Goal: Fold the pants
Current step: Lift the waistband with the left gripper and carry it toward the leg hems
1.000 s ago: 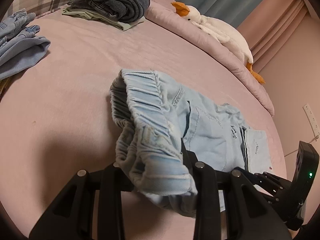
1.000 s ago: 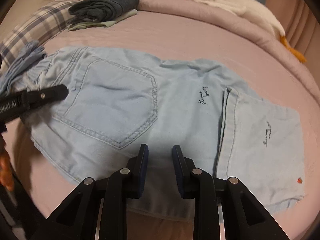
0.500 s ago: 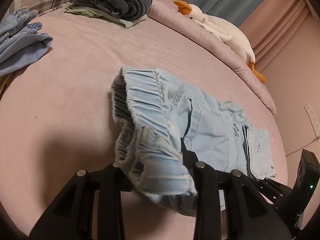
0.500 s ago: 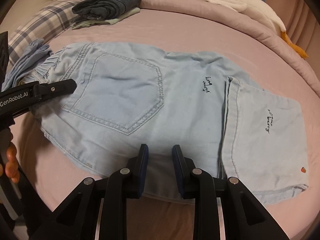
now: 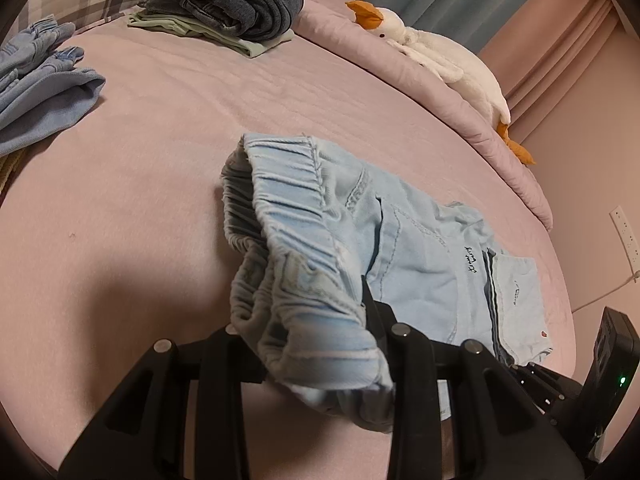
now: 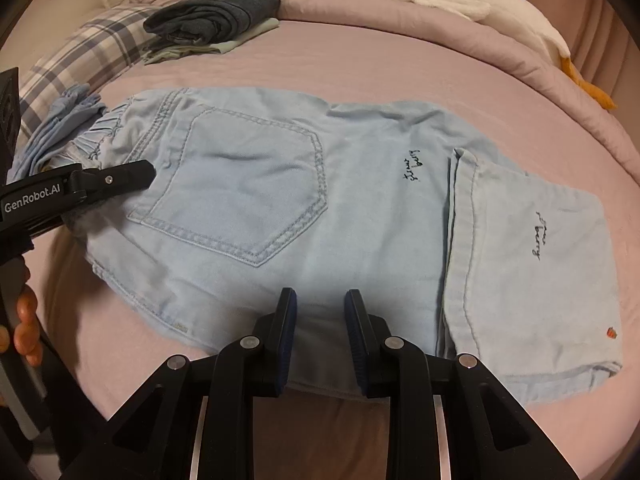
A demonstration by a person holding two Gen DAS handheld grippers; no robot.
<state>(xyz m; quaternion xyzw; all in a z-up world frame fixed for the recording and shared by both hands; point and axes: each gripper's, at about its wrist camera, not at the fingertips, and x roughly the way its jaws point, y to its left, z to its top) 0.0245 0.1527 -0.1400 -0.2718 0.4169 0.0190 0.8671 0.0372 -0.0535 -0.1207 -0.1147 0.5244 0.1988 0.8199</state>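
Light blue denim pants (image 6: 280, 200) lie flat on the pink bed, back pocket up, with the leg ends folded over at the right (image 6: 528, 256). My left gripper (image 5: 316, 344) is shut on the elastic waistband (image 5: 304, 280) and lifts that end a little off the bed; it also shows in the right wrist view (image 6: 136, 174) at the left. My right gripper (image 6: 320, 312) is open, its fingers hovering just over the pants' near edge, holding nothing. In the left wrist view the right gripper's body (image 5: 592, 392) is at the lower right.
A stack of folded dark jeans over a green garment (image 6: 212, 16) sits at the back. Another blue garment (image 5: 36, 92) lies at the left by a plaid pillow (image 6: 80, 60). A white goose plush (image 6: 460, 0) lies along the rolled pink quilt at the back right.
The right wrist view has drawn back slightly, so more of the pants shows. The left gripper still holds the waistband, barely moved. The right jaws stay open.
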